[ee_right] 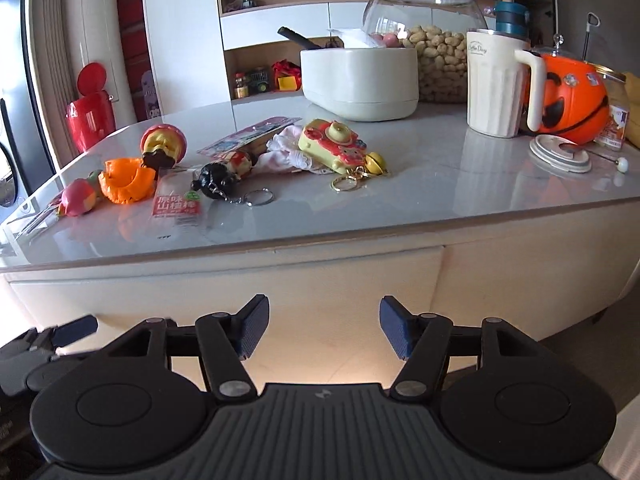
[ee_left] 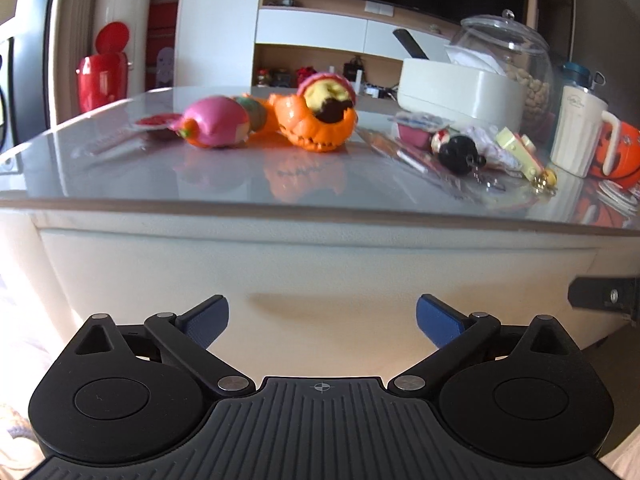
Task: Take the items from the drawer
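While both my grippers are hovering low in front of the cabinet, I am looking at the cream-white drawer front (ee_left: 320, 264), a smooth, plain panel with no handle that I can make out, sitting flush and closed just under the edge of the glossy grey tabletop (ee_left: 160, 168). In the right wrist view a thin vertical seam is showing where this panel meets the next one. At the right edge of the left wrist view a black metal bracket (ee_left: 604, 298) is sticking out from the cabinet side.

My left gripper (ee_left: 322, 322) is standing wide open with nothing between its blue pads, facing the panel. My right gripper (ee_right: 323, 330) is also gaping, a little less widely, and is holding nothing.

Up on the tabletop, small things are lying scattered: a pink squishy fruit-shaped toy (ee_left: 214, 126), an orange plastic pumpkin toy (ee_left: 316, 128) just beside it, a red snack packet with white characters (ee_right: 178, 206), a black-haired doll keychain (ee_right: 224, 178), a yellow and red toy camera keychain (ee_right: 334, 144) and some white frilly cloth (ee_right: 286, 152) touching it. Further back are standing a white oval tub (ee_right: 360, 82), a clear glass jar of peanuts (ee_right: 432, 44), a ribbed cream mug (ee_right: 496, 88) and an orange pumpkin bucket (ee_right: 572, 100).
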Demonstrator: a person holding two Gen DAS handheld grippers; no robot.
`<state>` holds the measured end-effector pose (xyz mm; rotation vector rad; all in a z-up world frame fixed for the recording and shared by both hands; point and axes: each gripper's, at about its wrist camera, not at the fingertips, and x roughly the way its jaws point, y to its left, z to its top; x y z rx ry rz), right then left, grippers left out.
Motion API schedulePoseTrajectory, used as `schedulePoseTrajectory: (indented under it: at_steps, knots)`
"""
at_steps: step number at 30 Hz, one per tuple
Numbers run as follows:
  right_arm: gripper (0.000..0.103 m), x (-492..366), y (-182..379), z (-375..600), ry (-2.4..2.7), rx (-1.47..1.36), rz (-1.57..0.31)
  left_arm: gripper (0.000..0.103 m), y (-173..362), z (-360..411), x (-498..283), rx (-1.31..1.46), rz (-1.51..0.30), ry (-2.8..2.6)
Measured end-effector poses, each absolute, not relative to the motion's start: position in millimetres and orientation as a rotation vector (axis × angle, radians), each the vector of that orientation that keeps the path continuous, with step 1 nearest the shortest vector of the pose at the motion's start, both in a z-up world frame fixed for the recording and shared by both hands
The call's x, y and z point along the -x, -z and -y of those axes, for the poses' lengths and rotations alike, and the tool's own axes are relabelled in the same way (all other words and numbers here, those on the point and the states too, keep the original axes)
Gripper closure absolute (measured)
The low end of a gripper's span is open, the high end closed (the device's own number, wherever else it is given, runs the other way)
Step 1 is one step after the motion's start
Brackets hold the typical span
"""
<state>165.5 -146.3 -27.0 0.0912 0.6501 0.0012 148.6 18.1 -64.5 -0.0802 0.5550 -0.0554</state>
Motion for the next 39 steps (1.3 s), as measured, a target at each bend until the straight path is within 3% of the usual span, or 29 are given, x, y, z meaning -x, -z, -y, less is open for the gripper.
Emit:
schedulePoseTrajectory:
  at_steps: [6, 13, 18, 39]
  knots:
    - [0.041, -113.8, 3.6, 143.3, -0.116, -0.109, -0.718, 0.0, 12.4, -32.6, -86.7, 0.014, -0.616, 0.035]
    - [0.038, -59.8, -0.2, 126.7, -0.213, -0.091, -0.688, 0.0, 24.2, -47.5, -18.0, 0.044, -0.705, -0.016]
    - [0.039, -57.7, 29.8, 102.0, -0.234, 0.012, -0.751, 0.0, 23.7, -40.8, -19.3, 0.03, -0.71, 0.0]
    - [0.039, -56.9, 28.4, 109.2, -0.23, -0.036, -0.756, 0.0, 29.4, -37.7, -22.1, 0.0, -0.754, -0.002]
